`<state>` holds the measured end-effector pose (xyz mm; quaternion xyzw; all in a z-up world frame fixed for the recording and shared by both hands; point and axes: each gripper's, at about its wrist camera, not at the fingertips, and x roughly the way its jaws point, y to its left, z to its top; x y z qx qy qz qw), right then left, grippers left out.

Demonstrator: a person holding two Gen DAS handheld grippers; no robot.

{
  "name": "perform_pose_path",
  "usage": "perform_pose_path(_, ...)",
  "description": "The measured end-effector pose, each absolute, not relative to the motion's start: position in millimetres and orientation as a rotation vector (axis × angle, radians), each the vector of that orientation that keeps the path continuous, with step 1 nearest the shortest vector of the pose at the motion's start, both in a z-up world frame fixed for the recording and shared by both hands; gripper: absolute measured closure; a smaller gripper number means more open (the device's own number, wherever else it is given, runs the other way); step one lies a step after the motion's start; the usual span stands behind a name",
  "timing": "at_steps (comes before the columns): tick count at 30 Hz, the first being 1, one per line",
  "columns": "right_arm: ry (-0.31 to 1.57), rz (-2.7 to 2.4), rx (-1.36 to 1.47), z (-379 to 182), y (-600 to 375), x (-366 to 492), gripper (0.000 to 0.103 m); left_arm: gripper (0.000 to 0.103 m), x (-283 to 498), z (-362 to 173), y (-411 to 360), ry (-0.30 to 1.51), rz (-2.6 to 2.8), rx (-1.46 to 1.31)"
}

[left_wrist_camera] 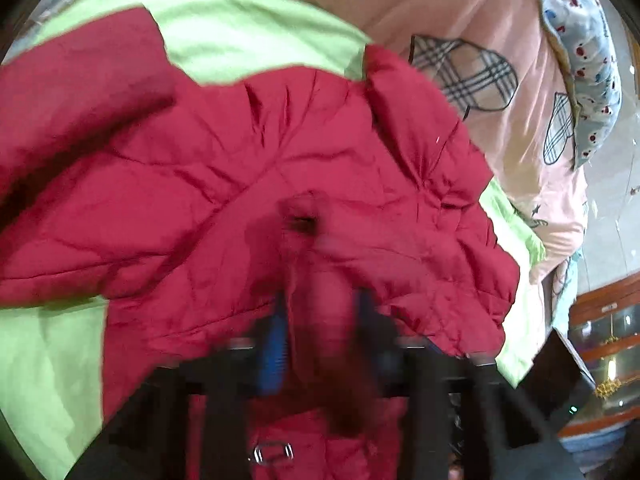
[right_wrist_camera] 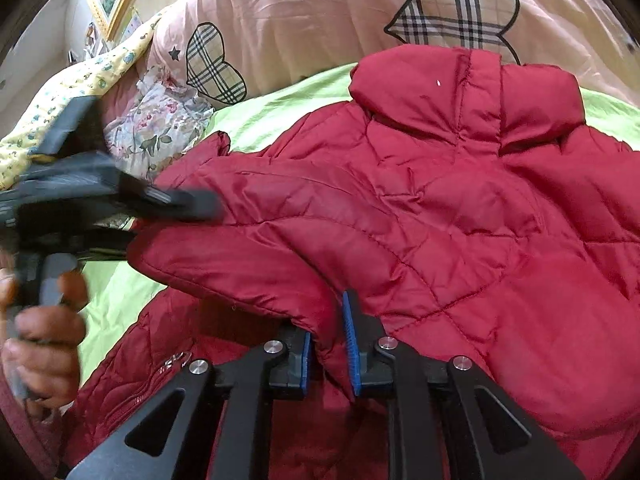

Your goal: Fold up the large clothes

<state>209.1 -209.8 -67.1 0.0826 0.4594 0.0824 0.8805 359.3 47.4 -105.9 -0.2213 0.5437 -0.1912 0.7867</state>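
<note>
A red quilted puffer jacket [right_wrist_camera: 460,208] lies on a green sheet [right_wrist_camera: 280,104], collar at the far side. My right gripper [right_wrist_camera: 330,344] is shut on a fold of the jacket, red cloth pinched between its blue pads [right_wrist_camera: 351,344]. In the left wrist view the jacket [left_wrist_camera: 248,184] fills the middle. My left gripper [left_wrist_camera: 320,320] is blurred and shut on a bunched fold of the jacket between its blue pads [left_wrist_camera: 276,344]. The left gripper also shows in the right wrist view [right_wrist_camera: 192,204], at the jacket's left edge, held by a hand [right_wrist_camera: 44,332].
A pink quilt [right_wrist_camera: 320,20] with plaid hearts lies behind the jacket. Floral cloth [right_wrist_camera: 156,120] and a yellow patterned cloth [right_wrist_camera: 80,80] sit at the far left. A blue dotted pillow [left_wrist_camera: 580,60] and wooden shelving [left_wrist_camera: 604,344] are at the right.
</note>
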Motion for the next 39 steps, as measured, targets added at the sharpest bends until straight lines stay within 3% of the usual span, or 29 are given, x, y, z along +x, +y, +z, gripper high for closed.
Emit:
perform_pose_path(3,0.965,0.173,0.216,-60.3,-220.0,189.8,0.061,0.082,358.1,-108.0,45.1,1.135,-0.413,-0.408)
perform_pose_path(9,0.878,0.032,0.264,-22.2,-266.4,158.4,0.054,0.083,340.7,-99.7,19.8,0.994,-0.24,-0.031)
perform_pose_path(13,0.87,-0.155,0.227,-12.2,-311.2,167.6,0.039,0.083,338.2,-110.8,-3.7,0.976,-0.215,0.082)
perform_pose_path(15,0.953,-0.193,0.214,-27.3,-325.0,177.1,0.041,0.077,338.0,-108.4,-8.2,0.976,-0.202,0.088)
perform_pose_path(18,1.012,-0.211,0.178,-49.7,-333.1,182.0,0.041,0.055,327.6,-94.7,4.7,0.952,-0.145,0.054)
perform_pose_path(24,0.965,-0.209,0.179,-55.8,-331.1,182.4,0.033,0.055,299.7,-60.9,18.8,0.835,-0.221,-0.077)
perform_pose_path(29,0.947,-0.213,0.169,-62.5,-330.1,178.3,0.03,0.054,313.3,-96.4,-33.0,0.939,-0.222,0.092)
perform_pose_path(33,0.939,-0.199,0.19,-63.7,-332.5,175.0,0.027,0.05,326.1,-129.0,-29.1,1.0,-0.208,0.046)
perform_pose_path(35,0.925,-0.17,0.212,-63.6,-333.4,173.9,0.021,0.05,327.5,-131.5,-25.9,0.988,-0.219,0.022)
perform_pose_path(37,0.908,-0.109,0.242,-63.9,-332.5,173.9,0.004,0.049,330.0,-133.3,-30.5,0.981,-0.215,0.044)
perform_pose_path(39,0.925,-0.114,0.208,-63.7,-326.2,175.7,0.002,0.049,322.0,-130.0,-31.6,0.975,-0.211,0.057)
